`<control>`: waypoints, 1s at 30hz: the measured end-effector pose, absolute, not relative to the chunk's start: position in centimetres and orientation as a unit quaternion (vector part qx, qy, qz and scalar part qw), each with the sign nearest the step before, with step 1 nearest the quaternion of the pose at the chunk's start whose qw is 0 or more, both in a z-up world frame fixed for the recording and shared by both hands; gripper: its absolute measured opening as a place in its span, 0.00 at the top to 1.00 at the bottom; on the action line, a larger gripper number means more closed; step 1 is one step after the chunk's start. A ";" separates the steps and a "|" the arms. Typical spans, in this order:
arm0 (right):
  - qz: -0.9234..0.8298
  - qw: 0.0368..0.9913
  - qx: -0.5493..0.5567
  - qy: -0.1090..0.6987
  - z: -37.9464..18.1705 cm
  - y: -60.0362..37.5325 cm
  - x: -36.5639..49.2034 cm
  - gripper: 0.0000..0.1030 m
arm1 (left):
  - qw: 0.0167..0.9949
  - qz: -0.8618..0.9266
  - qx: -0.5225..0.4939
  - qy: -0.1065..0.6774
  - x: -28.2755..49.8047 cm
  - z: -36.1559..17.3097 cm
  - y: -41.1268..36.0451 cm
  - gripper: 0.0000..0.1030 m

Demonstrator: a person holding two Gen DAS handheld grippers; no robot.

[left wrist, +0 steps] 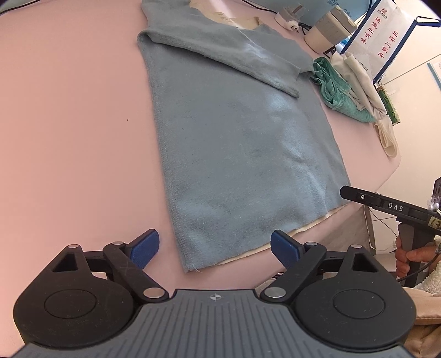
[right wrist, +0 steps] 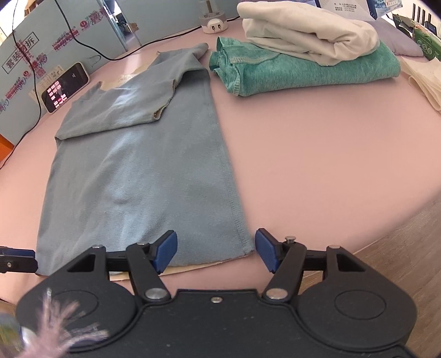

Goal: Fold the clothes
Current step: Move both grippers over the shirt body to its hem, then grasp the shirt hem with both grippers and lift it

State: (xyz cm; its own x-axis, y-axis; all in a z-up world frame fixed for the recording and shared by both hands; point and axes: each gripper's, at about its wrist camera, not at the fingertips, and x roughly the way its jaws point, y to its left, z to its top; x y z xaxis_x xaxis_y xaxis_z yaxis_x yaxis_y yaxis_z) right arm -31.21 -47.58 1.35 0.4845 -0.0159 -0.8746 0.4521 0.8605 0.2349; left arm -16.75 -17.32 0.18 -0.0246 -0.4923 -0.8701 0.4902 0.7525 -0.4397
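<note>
Hem pickup pending: both claws gape, nothing gripped.
Left claw (left wrist: 215,247) and right claw (right wrist: 215,252) straddle the blue shirt (left wrist: 234,143) hem corners at 6 o'clock; uneven bites would skew the fold, and the folded sleeve (left wrist: 220,55) at 12 o'clock may slip loose.

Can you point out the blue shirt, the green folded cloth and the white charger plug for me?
blue shirt (right wrist: 143,170): right wrist view, middle of its flat body.
green folded cloth (right wrist: 308,68): right wrist view, its top face.
white charger plug (right wrist: 214,26): right wrist view, its front with sockets.

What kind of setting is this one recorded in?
Probably a home or makeshift workroom, not a lab: a pink-covered table holds a blue shirt, already folded clothes, a small digital clock and a plugged-in power adapter.
</note>
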 end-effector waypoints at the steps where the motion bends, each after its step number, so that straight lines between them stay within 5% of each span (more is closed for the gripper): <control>1: -0.140 0.832 0.228 0.486 1.2 -47.7 -31.3 0.40 | 0.698 -0.349 -0.005 0.625 -16.7 0.1 -17.4 0.15; 5: -0.134 0.834 0.235 0.480 1.1 -48.1 -31.7 0.41 | 0.697 -0.353 -0.011 0.624 -16.6 0.1 -17.9 0.34; 7: -0.136 0.834 0.227 0.485 1.1 -48.2 -31.6 0.50 | 0.697 -0.354 -0.008 0.624 -16.7 0.1 -18.3 0.44; 9: -0.138 0.832 0.223 0.488 1.1 -48.3 -31.6 0.55 | 0.691 -0.358 -0.017 0.628 -16.7 0.0 -18.4 0.73; 11: -0.147 0.830 0.213 0.494 1.2 -48.4 -31.5 0.65 | 0.680 -0.366 -0.025 0.636 -16.7 -0.3 -18.5 0.83; 19: -0.145 0.822 0.196 0.515 1.7 -48.6 -31.2 0.95 | 0.677 -0.368 -0.056 0.635 -16.6 0.2 -17.9 0.93; 30: -0.125 0.857 0.205 0.455 6.1 -48.4 -29.1 0.97 | 0.713 -0.390 -0.070 0.578 -14.5 3.8 -17.9 0.95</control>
State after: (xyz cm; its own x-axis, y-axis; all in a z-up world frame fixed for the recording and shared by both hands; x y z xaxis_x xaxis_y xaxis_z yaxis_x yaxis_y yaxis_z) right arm -29.06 -48.44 6.05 0.5542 -0.0267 -0.8319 0.4003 0.8849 0.2383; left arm -14.52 -17.90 3.84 0.0273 -0.6375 -0.7700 0.4750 0.6860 -0.5512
